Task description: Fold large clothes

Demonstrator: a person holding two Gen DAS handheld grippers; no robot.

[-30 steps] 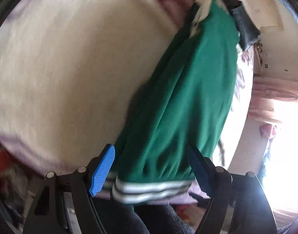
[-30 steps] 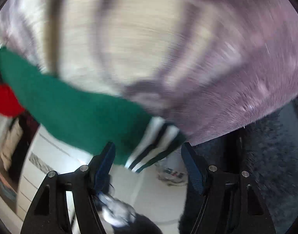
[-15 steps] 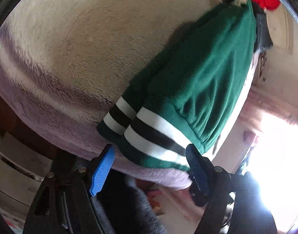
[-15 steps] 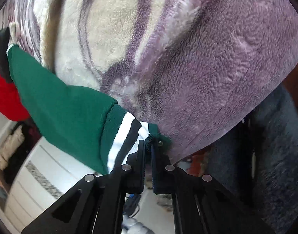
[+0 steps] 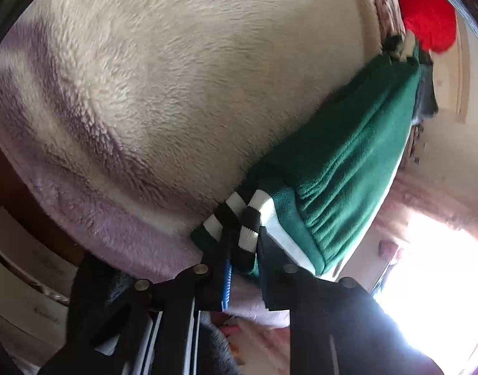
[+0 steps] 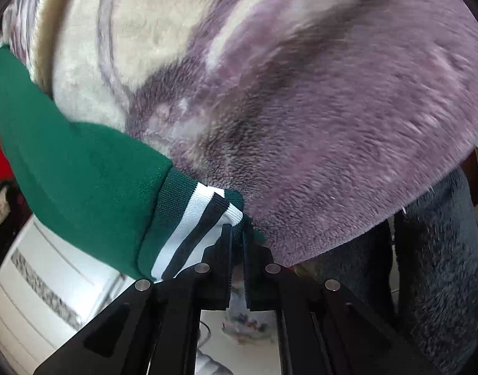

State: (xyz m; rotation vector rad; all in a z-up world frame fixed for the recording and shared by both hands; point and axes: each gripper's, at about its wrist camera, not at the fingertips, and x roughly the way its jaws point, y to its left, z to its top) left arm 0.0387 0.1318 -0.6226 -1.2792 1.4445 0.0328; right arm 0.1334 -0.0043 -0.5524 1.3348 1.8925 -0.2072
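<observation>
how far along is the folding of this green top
Early, by the look of it. Done: the green garment lies stretched out on the fleece blanket. In hand: the left gripper and right gripper are each shut on the striped hem, at separate spots. Left: lifting that hem over to make the fold; no finished fold shows.

daylit | blown-out glare lwr-right, left view | fisheye edges | slight blur

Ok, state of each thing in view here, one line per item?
left gripper: shut on the striped hem.
right gripper: shut on the striped hem.
green garment: lying on the blanket, pinched at both hem corners.
fleece blanket: spread flat under the garment.
</observation>
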